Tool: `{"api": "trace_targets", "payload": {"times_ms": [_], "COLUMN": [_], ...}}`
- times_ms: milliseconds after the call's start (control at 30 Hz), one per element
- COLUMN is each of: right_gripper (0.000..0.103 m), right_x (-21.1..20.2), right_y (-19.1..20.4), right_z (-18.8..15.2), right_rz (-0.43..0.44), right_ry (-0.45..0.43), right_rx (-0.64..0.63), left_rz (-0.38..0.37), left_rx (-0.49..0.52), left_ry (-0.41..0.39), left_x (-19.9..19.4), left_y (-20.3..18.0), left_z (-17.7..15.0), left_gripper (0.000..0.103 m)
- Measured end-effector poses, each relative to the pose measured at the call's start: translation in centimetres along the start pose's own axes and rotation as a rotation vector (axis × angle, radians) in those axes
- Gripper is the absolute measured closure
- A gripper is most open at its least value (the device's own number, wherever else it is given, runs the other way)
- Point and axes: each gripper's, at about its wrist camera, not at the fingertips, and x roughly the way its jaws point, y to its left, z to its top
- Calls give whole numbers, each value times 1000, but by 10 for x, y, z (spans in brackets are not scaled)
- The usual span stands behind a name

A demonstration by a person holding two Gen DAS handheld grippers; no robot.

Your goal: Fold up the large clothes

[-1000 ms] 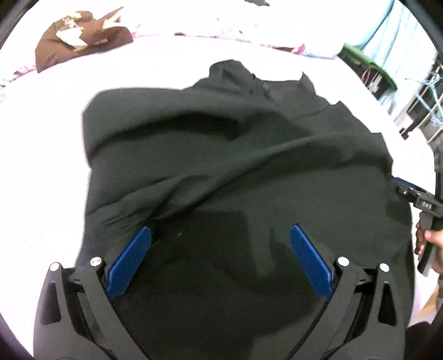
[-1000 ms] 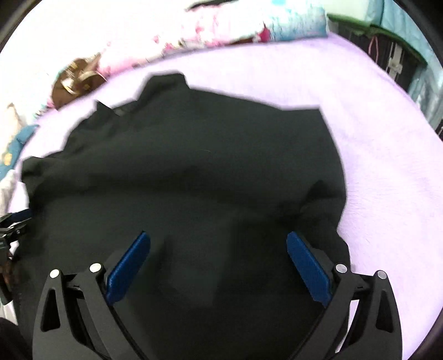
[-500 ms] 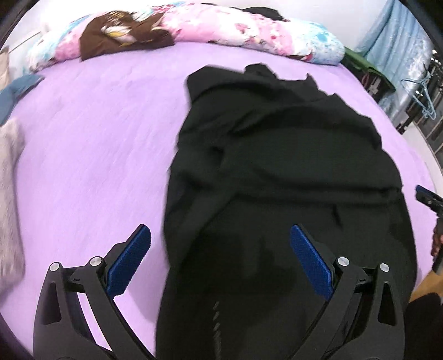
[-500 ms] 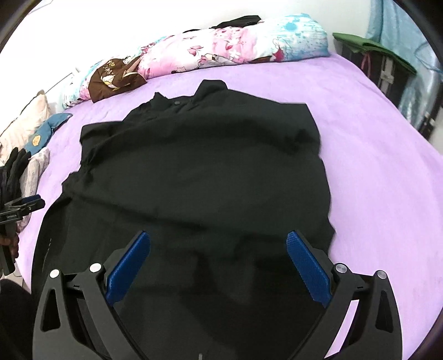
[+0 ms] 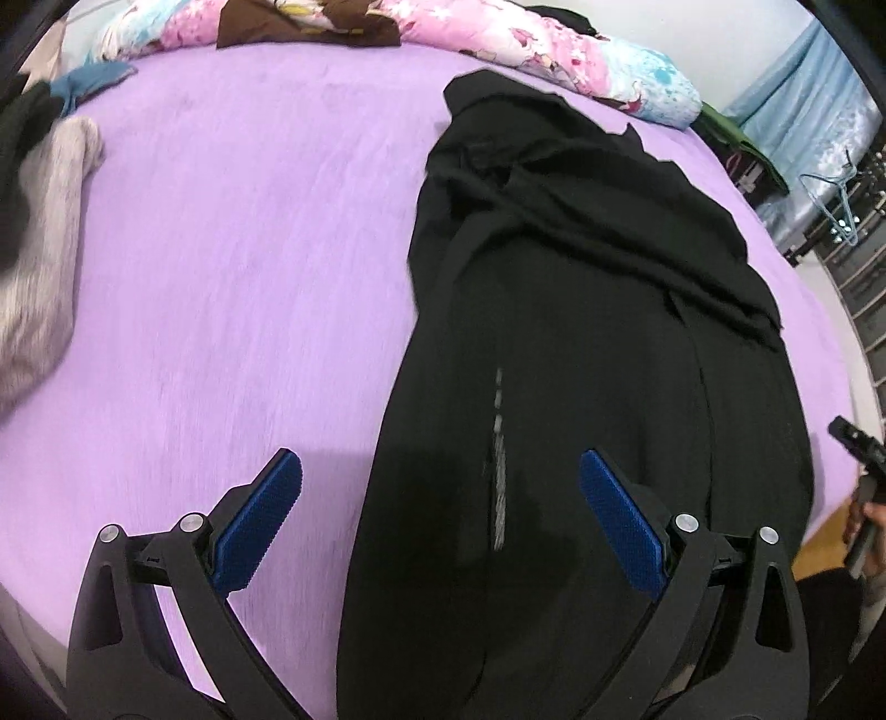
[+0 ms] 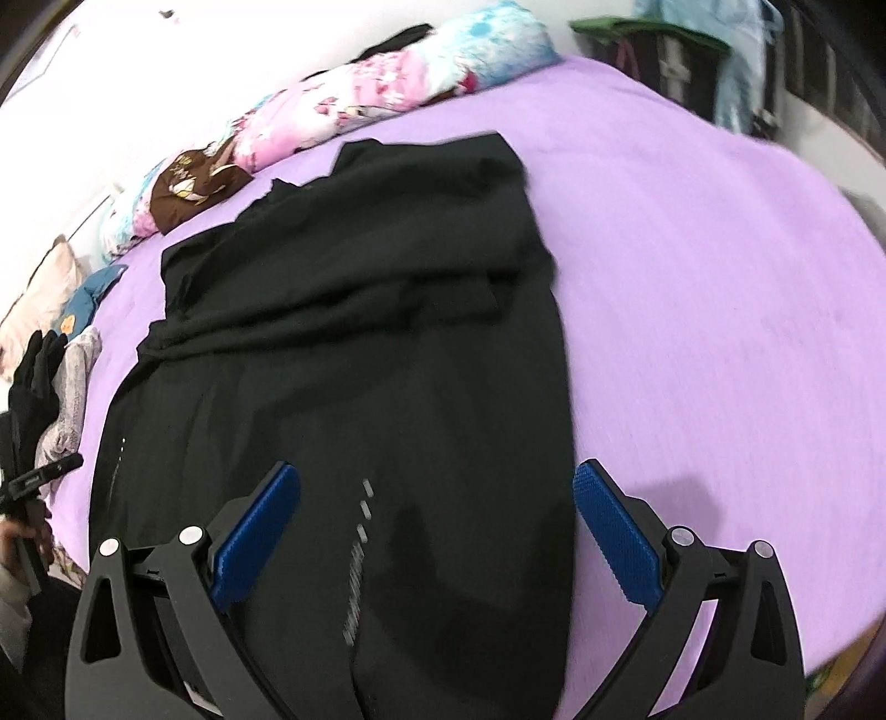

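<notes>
Left edge of bed [image 5: 232, 232]: grey garment [image 5: 44, 243] bunched up, blue cloth [image 5: 91, 80] beyond it near far-left corner. Far edge: floral quilt roll [image 5: 498, 39] with brown garment [image 5: 299, 25] on top. Left gripper [image 5: 440, 501] hovers over near edge, fingers spread wide, nothing held; left pad [image 5: 257, 523] over bare purple sheet, right pad [image 5: 620, 523] over fabric. Black garment [image 5: 581, 343] lies lengthwise on bed's middle-right, running from near edge toward far edge, top part folded over and creased, small white marks near the hem. Right gripper [image 6: 437, 518] also above near edge, fingers wide apart, empty; left pad [image 6: 255, 534] over black garment [image 6: 354, 343], right pad [image 6: 614, 540] over sheet just off the garment's right side. Hanger [image 5: 830, 199] past right edge.
</notes>
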Motion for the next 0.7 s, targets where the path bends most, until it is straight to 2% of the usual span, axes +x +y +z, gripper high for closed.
{"api": "trace_targets", "payload": {"times_ms": [100, 200, 267, 400, 500, 700], "right_gripper": [6, 6, 6, 6, 6, 6], "right_x": [-5, -1, 1, 0, -1, 5], "right_y": [-20, -38, -38, -33, -30, -31], "right_z": [-26, -52, -64, -81, -92, -118], "right_rz": [26, 47, 40, 1, -20, -21], "right_ry": [22, 94, 117, 140, 160, 248], "right_rx": [69, 161, 155, 101, 78, 138], "left_rz": [-53, -106, -118, -81, -19, -14], "left_rx": [-45, -117, -129, -99, -51, -53], "left_ry": [19, 46, 76, 113, 127, 164], "left_x": [-3, 0, 4, 10, 11, 10], "left_y": [13, 25, 27, 26, 25, 30], "left_z": [-21, -36, -42, -55, -65, -87], "left_gripper": [6, 6, 6, 6, 6, 6]}}
